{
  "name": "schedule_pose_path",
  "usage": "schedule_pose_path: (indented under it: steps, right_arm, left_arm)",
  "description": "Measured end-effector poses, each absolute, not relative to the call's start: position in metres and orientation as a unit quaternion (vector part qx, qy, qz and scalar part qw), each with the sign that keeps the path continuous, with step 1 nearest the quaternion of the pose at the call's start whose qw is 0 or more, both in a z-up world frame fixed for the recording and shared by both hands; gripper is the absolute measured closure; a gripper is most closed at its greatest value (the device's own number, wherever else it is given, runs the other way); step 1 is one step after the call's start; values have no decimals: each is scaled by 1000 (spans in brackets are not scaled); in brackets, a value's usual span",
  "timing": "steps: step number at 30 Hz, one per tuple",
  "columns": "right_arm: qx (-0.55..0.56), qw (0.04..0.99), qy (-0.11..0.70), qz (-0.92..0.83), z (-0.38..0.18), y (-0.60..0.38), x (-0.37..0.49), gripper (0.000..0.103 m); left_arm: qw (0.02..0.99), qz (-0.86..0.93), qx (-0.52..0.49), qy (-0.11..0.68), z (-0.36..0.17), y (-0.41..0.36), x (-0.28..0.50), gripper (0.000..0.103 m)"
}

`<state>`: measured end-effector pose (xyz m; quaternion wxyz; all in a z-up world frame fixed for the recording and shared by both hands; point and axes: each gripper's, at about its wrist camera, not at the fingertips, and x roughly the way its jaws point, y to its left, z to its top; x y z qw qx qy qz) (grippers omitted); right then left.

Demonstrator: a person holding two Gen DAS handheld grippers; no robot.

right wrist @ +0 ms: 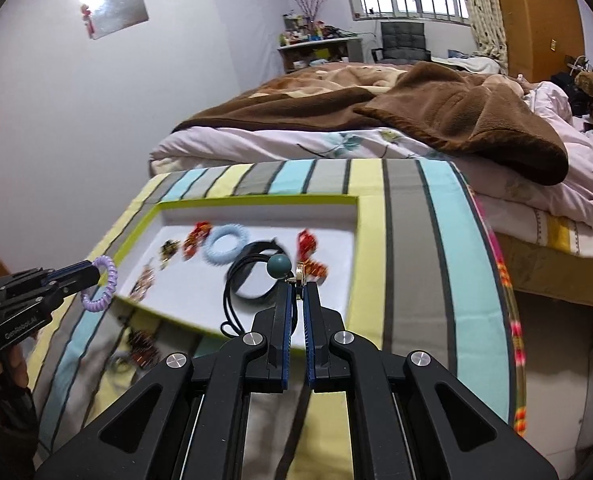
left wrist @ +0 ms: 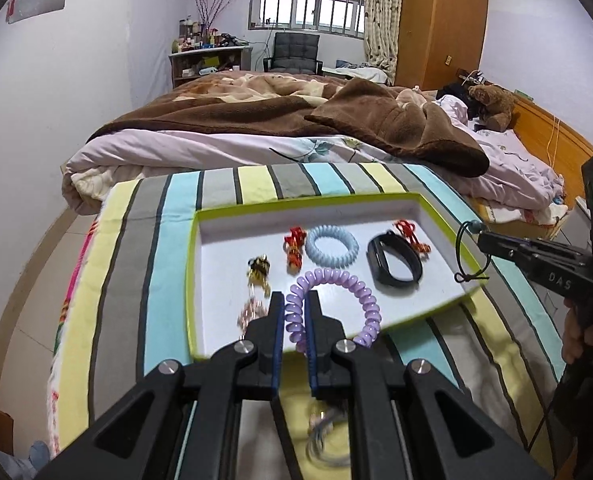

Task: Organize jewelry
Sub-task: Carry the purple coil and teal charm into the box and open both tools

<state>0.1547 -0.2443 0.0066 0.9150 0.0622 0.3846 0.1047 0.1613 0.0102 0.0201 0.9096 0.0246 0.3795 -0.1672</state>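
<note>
Bedroom setting: a striped cloth carries a green-rimmed tray. Left gripper is clamped on a purple coil band, held above the tray's near edge. Right gripper is clamped on a black cord necklace with a teal bead, over the tray's near right part. Both point steeply down. Already in the tray: blue coil band, black wristband, red ornaments. Blurred pieces remain on the cloth, so sorting appears partly done.

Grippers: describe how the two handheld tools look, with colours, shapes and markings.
Both are matt black plastic linkages with silver pivot bolts and slim jaws faced in ribbed blue pads. The left gripper carries pale lettering on its side, the right gripper reads "DAS" and has a green light glowing behind it.
</note>
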Motion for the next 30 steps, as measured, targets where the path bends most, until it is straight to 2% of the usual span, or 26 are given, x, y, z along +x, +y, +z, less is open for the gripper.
schedule_pose_path:
  steps: [13,30]
  right_arm:
    - [-15,892,442,90,-24,-230,194,97]
    - [-50,887,451,84,-34,-219,200,97]
  left_arm:
    - [887,-180,26,425,-16,-8,201,93]
    - [874,-179,16,451,-35,-10,207,92]
